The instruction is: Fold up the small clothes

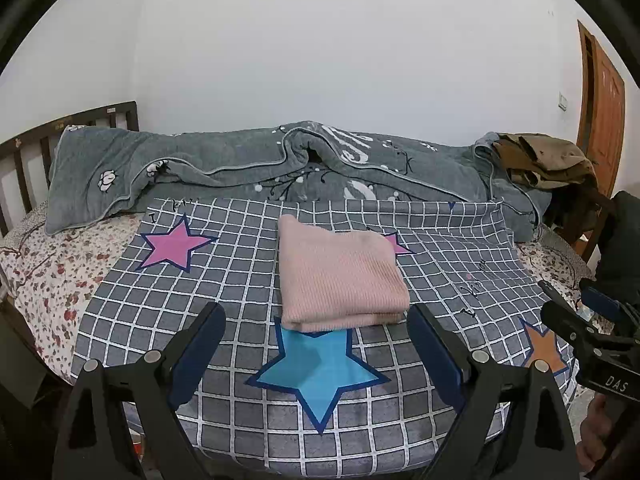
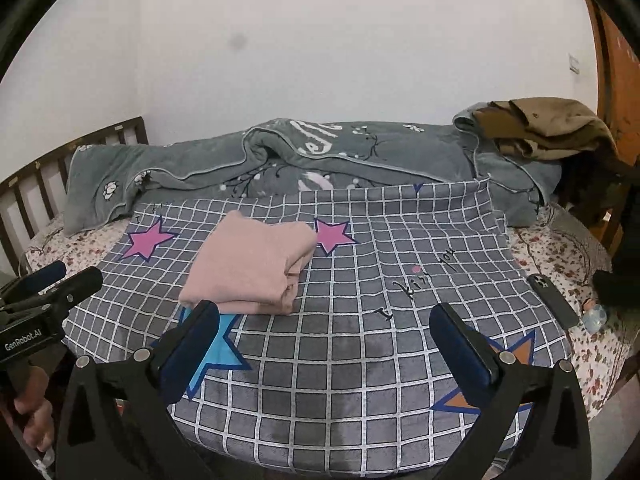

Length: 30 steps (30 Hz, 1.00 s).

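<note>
A pink knitted garment (image 1: 340, 276) lies folded into a neat rectangle on the grey checked cloth with stars (image 1: 224, 280). It also shows in the right wrist view (image 2: 252, 268), left of centre. My left gripper (image 1: 316, 320) is open and empty, its jaws wide apart just in front of the garment's near edge. My right gripper (image 2: 324, 318) is open and empty, held above the checked cloth (image 2: 380, 320) to the right of the garment. Each gripper shows at the edge of the other's view.
A grey quilt (image 1: 248, 168) lies bunched along the back of the bed. A brown coat (image 2: 552, 128) sits at the back right. A dark phone (image 2: 554, 300) and a small bottle (image 2: 596, 316) lie on the floral sheet at right. A wooden headboard (image 1: 24, 152) stands at left.
</note>
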Each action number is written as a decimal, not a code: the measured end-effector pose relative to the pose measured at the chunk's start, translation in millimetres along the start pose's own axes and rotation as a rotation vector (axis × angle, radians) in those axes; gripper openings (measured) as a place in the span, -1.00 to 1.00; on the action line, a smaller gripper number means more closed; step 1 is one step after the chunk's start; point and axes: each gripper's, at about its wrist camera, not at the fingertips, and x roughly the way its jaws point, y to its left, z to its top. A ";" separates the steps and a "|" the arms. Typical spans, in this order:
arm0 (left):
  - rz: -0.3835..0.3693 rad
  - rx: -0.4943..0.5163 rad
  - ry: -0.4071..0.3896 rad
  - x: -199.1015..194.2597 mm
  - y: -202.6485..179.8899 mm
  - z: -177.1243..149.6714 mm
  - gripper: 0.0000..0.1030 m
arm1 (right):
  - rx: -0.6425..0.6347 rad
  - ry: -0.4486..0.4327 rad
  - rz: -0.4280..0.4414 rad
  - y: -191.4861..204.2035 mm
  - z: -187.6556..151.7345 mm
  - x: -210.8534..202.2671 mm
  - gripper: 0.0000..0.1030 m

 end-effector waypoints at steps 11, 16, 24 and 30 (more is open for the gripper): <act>0.015 0.000 -0.006 -1.5 -3.1 -0.6 0.79 | -0.008 -0.012 -0.021 -0.5 -0.2 -7.1 1.00; 0.013 -0.001 -0.005 -1.3 -2.2 -0.2 0.79 | -0.005 -0.012 -0.017 -0.2 0.2 -8.8 1.00; 0.022 -0.010 -0.009 -3.1 -0.5 0.9 0.79 | -0.009 -0.014 -0.014 0.8 2.0 -9.8 1.00; 0.028 -0.012 -0.008 -3.5 0.2 2.0 0.79 | -0.009 -0.013 -0.013 2.0 2.1 -9.8 1.00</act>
